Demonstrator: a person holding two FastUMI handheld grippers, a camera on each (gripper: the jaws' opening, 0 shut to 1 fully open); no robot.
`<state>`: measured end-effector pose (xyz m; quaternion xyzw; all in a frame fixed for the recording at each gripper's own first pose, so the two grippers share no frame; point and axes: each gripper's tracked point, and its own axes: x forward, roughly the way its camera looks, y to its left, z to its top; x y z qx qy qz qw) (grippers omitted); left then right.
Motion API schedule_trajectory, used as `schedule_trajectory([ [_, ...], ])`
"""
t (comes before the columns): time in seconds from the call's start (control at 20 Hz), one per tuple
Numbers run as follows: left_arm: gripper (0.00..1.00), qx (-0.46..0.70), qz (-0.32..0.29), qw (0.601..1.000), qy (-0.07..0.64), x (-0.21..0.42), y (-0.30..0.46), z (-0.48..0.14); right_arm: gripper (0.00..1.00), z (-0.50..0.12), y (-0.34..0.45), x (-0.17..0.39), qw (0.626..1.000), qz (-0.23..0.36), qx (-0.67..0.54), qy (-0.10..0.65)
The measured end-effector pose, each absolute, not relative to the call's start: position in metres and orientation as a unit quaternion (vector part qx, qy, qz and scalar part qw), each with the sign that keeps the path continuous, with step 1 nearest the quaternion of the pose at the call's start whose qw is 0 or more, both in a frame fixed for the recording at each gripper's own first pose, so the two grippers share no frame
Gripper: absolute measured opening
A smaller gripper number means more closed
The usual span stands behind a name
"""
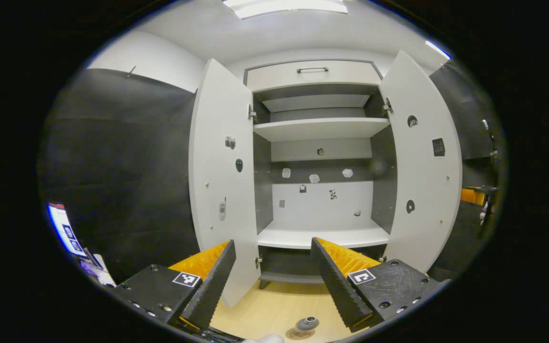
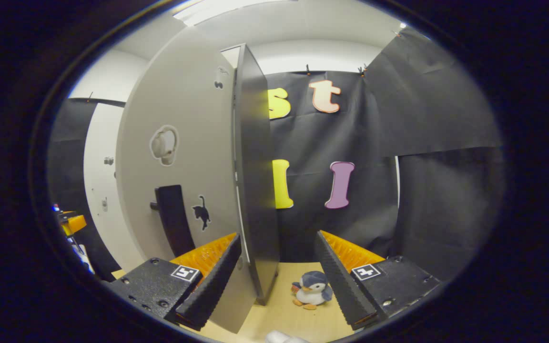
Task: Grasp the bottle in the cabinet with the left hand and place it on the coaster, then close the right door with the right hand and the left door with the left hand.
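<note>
The fingers (image 1: 217, 281) of the left gripper (image 1: 274, 281) are seen at the bottom of the left gripper view, spread wide apart, and nothing is held between them. They are pointed toward the cabinet (image 1: 320, 157), which stands straight ahead with both doors swung open. The left door (image 1: 219, 190) and the right door (image 1: 422, 171) are marked with small stickers. Inside the cabinet, the upper shelf (image 1: 322, 127) and the lower shelf (image 1: 322, 236) are seen bare, and only small stickers are placed on the back wall. A closed drawer (image 1: 312, 74) with a dark handle is set above the shelves. Low in this view, between the fingers, the bottle (image 1: 307, 324) is seen from above, standing on the coaster (image 1: 298, 334) on the wooden tabletop (image 1: 274, 305), in front of the cabinet. The gripper is held level and apart from the bottle.

In the right gripper view, the fingers (image 2: 212, 281) of the right gripper (image 2: 277, 281) are also spread wide and nothing is gripped. The edge of the right door (image 2: 255, 181) is seen just ahead, standing between the two fingers but nearer to the left one; whether it is touched cannot be told. The pale face of the door carries stickers and a dark handle (image 2: 174, 219). A small penguin toy (image 2: 313, 289) is lying on the tabletop (image 2: 303, 319) between the fingers, farther off, before the black cloth wall (image 2: 398, 166).
</note>
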<state>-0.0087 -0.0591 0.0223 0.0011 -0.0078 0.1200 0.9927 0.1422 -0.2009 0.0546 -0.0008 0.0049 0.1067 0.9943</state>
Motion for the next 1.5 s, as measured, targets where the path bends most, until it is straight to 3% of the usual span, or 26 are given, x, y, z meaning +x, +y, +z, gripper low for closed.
schedule_trajectory([
  [0.1, 0.97, -0.001, 0.119, 0.993, 0.001, -0.009, -0.046, 0.018, 1.00, 0.056, -0.183, 0.138, 0.994, 0.109, -0.018, 0.002],
  [0.2, 0.97, -0.001, 0.121, 0.993, 0.004, -0.012, -0.032, 0.016, 0.92, 0.061, -0.180, 0.139, 0.994, 0.098, -0.043, -0.004],
  [0.3, 0.98, -0.002, 0.115, 0.993, 0.002, -0.009, -0.021, 0.017, 0.94, 0.056, -0.178, 0.136, 0.996, 0.088, -0.030, 0.004],
  [0.45, 0.97, 0.004, 0.098, 0.995, 0.001, -0.002, -0.010, 0.019, 0.89, 0.054, -0.164, 0.134, 0.997, 0.076, -0.011, 0.013],
  [0.55, 0.99, 0.004, 0.084, 0.996, -0.006, 0.002, -0.006, 0.023, 0.93, 0.054, -0.148, 0.132, 0.997, 0.070, -0.018, 0.013],
  [0.6, 0.97, 0.004, 0.079, 0.997, -0.008, 0.004, -0.004, 0.024, 0.89, 0.055, -0.140, 0.132, 0.997, 0.066, -0.026, 0.010],
  [0.7, 0.97, 0.007, 0.067, 0.998, 0.000, 0.006, -0.002, 0.022, 0.93, 0.056, -0.125, 0.132, 0.997, 0.065, -0.035, 0.003],
  [0.8, 0.99, 0.014, 0.060, 0.998, 0.002, 0.010, 0.001, 0.024, 0.89, 0.052, -0.110, 0.134, 0.997, 0.065, -0.032, 0.006],
  [0.85, 0.99, 0.016, 0.056, 0.998, 0.003, 0.011, 0.002, 0.025, 0.94, 0.052, -0.103, 0.134, 0.997, 0.067, -0.034, 0.008],
  [0.9, 0.99, 0.017, 0.051, 0.999, 0.003, 0.012, 0.002, 0.025, 0.89, 0.052, -0.098, 0.135, 0.997, 0.067, -0.034, 0.010],
  [1.1, 0.97, 0.017, 0.039, 0.999, 0.006, 0.012, 0.006, 0.022, 0.93, 0.050, -0.081, 0.138, 0.997, 0.064, -0.031, 0.011],
  [1.15, 0.96, 0.017, 0.038, 0.999, 0.008, 0.013, 0.008, 0.020, 0.89, 0.048, -0.076, 0.138, 0.997, 0.066, -0.034, 0.013],
  [1.35, 0.97, 0.013, 0.033, 0.999, 0.015, 0.013, 0.016, 0.015, 0.94, 0.042, -0.052, 0.142, 0.996, 0.083, -0.031, 0.025],
  [1.45, 0.97, 0.013, 0.034, 0.999, 0.013, 0.011, 0.020, 0.016, 0.89, 0.039, -0.039, 0.142, 0.994, 0.097, -0.034, 0.028],
  [1.5, 0.97, 0.014, 0.034, 0.999, 0.012, 0.010, 0.022, 0.017, 0.94, 0.036, -0.033, 0.141, 0.993, 0.104, -0.036, 0.031],
])
